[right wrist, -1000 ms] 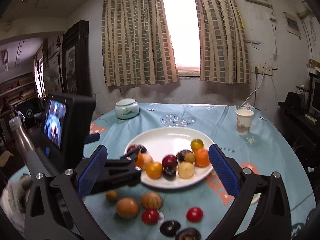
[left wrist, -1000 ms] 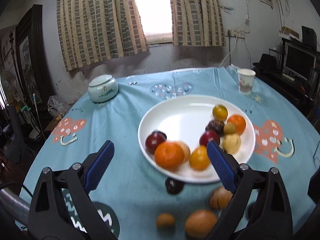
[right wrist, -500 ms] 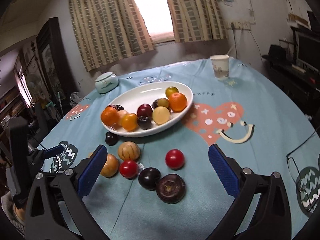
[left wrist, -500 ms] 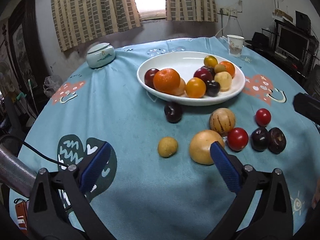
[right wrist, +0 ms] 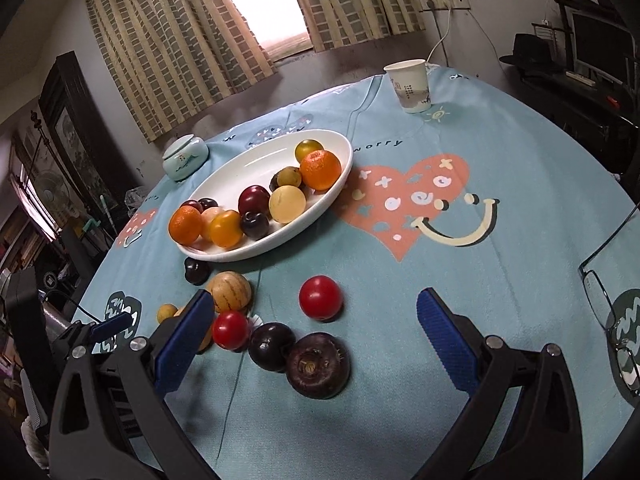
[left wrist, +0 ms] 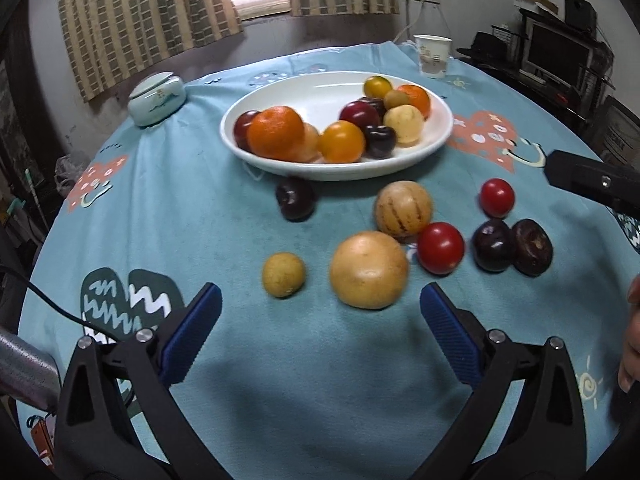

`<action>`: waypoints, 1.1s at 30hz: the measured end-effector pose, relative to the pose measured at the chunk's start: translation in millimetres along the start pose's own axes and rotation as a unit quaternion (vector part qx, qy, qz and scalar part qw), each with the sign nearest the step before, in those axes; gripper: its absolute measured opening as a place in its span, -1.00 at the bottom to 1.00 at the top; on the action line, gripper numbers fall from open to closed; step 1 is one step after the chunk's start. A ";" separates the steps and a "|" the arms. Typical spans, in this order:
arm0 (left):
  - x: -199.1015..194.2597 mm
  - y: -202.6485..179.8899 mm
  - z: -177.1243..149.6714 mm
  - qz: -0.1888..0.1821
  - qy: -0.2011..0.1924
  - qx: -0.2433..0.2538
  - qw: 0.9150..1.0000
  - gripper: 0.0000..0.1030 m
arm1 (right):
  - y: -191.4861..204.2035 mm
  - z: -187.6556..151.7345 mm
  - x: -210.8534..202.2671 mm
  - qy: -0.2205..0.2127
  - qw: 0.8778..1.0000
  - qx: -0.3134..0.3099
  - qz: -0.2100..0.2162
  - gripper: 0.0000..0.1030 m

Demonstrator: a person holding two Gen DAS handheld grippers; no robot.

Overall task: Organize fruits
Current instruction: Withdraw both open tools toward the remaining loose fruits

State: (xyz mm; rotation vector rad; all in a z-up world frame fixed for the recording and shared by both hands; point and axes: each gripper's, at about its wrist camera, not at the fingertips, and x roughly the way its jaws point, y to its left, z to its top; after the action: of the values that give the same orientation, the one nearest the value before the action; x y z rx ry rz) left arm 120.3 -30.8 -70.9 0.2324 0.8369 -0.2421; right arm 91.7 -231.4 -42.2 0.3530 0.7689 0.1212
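A white plate (left wrist: 312, 88) (right wrist: 236, 168) holds several fruits, among them oranges, plums and yellow ones. Loose on the blue cloth lie a large tan fruit (left wrist: 369, 270), a small yellow fruit (left wrist: 283, 274), a striped melon-like fruit (left wrist: 403, 209) (right wrist: 229, 291), two red tomatoes (left wrist: 441, 247) (right wrist: 320, 297), dark plums (left wrist: 296, 199) (right wrist: 271, 346) and a dark brown mangosteen-like fruit (right wrist: 318, 365). My left gripper (left wrist: 320, 312) is open just short of the tan fruit. My right gripper (right wrist: 312, 312) is open over the tomato and dark fruits, holding nothing.
A paper cup (right wrist: 410, 85) stands at the far right of the table and a lidded ceramic jar (left wrist: 157, 98) at the far left. Eyeglasses (right wrist: 616, 320) lie near the right edge. A person's fingers (left wrist: 630, 340) show at the right of the left wrist view.
Both grippers sank and tilted down toward the table. The loose fruits in front of the plate now fill the lower views. Both stayed open.
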 end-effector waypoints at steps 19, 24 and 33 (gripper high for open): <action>19.3 28.9 1.2 0.072 0.034 -0.060 0.995 0.96 | 12.4 -8.6 16.6 0.049 0.998 -0.033 0.003 0.97; 26.8 27.9 1.2 0.066 0.051 -0.058 0.995 0.96 | 19.4 -20.1 29.9 0.089 0.994 -0.065 -0.026 0.97; 27.4 21.7 0.8 0.065 0.049 -0.047 0.996 0.96 | 20.1 -21.9 32.4 0.101 0.992 -0.073 -0.011 0.97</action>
State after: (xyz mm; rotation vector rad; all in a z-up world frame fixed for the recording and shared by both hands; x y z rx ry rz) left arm 145.1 -13.8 -88.8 0.2110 0.9236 -0.0705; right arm 100.0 -199.1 -70.9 0.1949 0.9582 0.1943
